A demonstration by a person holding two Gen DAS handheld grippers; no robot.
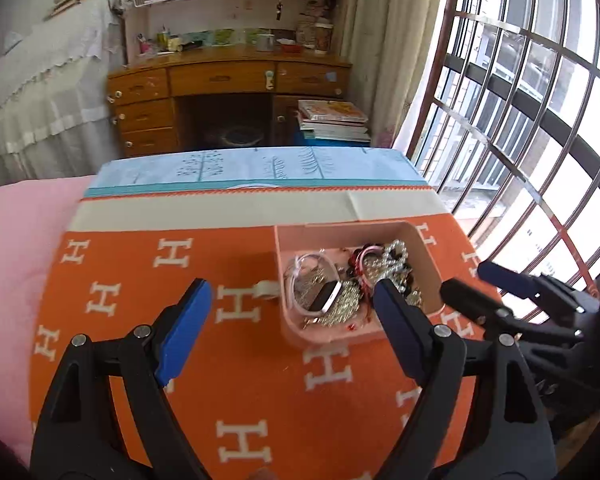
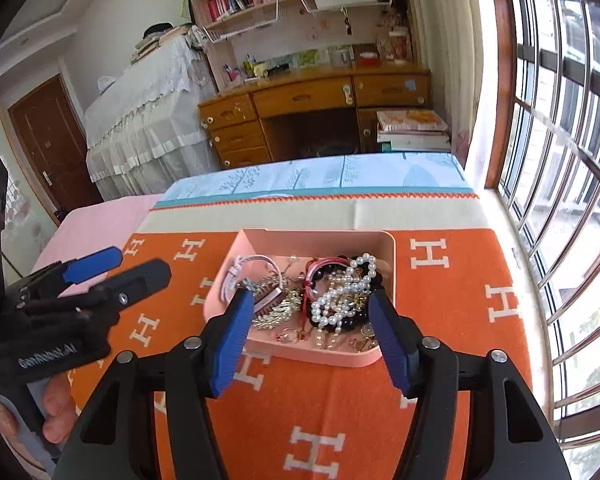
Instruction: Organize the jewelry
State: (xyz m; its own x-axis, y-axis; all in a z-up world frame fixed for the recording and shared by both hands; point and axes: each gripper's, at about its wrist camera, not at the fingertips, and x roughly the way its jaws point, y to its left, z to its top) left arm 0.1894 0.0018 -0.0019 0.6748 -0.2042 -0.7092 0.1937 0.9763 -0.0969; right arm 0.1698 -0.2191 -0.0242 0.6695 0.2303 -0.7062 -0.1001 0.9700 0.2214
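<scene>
A: Left tongs (image 1: 292, 304) first. What are they doing?

B: Spread wide and released, nothing between the blue pads. They hang over the orange blanket (image 1: 148, 280) with the white H pattern, their right finger just in front of the tray's near edge.

A: And the right tongs (image 2: 310, 314)?

B: Also released, jaws apart with no pad pressing on anything. They point down at the near half of the pink tray (image 2: 316, 236), so the jewelry shows in the gap between the fingers.

A: Where does the tray sit?

B: On the orange blanket, which lies over a bed with a pale blue sheet (image 2: 320, 176) at the far end. A wooden bench (image 2: 316, 92) with drawers stands beyond it, by the barred window (image 2: 560, 160).

A: What lies inside the tray?

B: A tangled heap: a white pearl necklace (image 2: 348, 288) on the right over dark beads, a red bracelet (image 2: 320, 266) in the middle, a gold leaf-shaped piece (image 2: 278, 312) toward the near left, and a white cord (image 2: 256, 260) at the far left.
</scene>
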